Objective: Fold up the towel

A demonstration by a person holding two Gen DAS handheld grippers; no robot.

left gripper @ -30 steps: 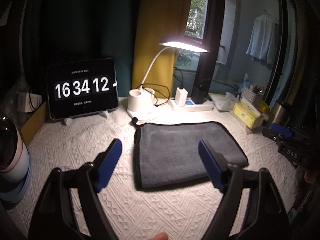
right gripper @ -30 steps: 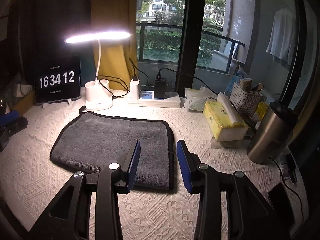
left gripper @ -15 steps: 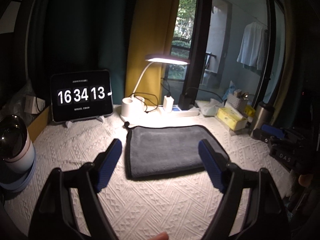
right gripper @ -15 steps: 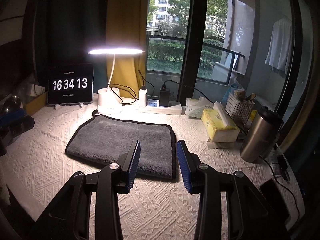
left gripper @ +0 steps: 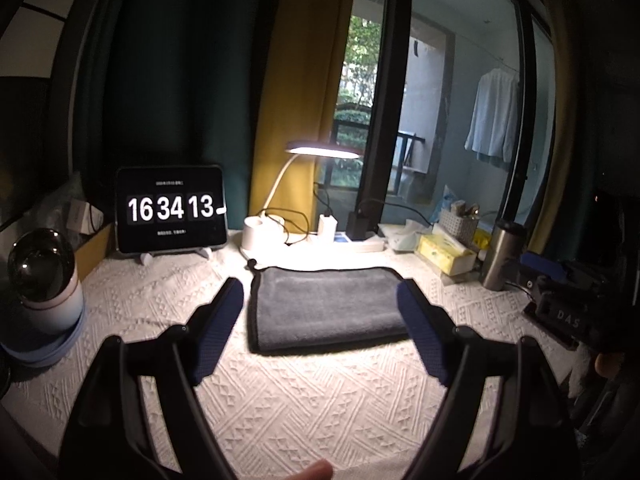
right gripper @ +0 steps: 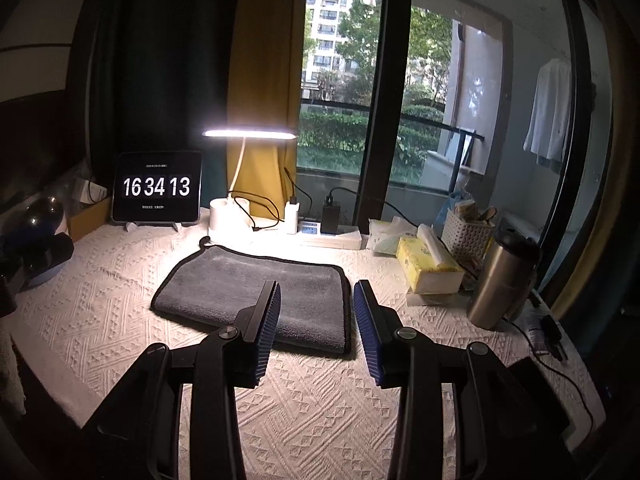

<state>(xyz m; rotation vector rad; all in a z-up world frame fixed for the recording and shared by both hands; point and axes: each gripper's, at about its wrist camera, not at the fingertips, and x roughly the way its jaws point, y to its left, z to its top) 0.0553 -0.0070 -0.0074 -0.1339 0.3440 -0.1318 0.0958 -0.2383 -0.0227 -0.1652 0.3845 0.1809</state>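
Desk by a window, covered with a white textured cloth (left gripper: 304, 392), lit by a desk lamp (right gripper: 250, 134) at the back. Grey towel (left gripper: 324, 308) with black trim lies flat mid-desk under the lamp; it looks already doubled, with a thick rounded near edge in the left wrist view, its hanging loop at the far left corner. Tablet clock (left gripper: 171, 209) stands to the back left, well apart; tissue box (right gripper: 430, 266) and steel flask (right gripper: 500, 284) are to the right, near but not touching the towel.

Judged step: fold looks done or one more fold remains, both tools off the cloth. If folding again, pinch both corners of one short end right at the trim, lift low, carry over to match the opposite edge, and avoid dragging the tablecloth or snagging the loop.

Left gripper (left gripper: 320, 312): jaws spread wide, empty, hovering above the desk on the near side of the towel, touching nothing. Right gripper (right gripper: 316, 312): jaws parted, a narrower gap, empty, above the towel's right near corner, no contact seen
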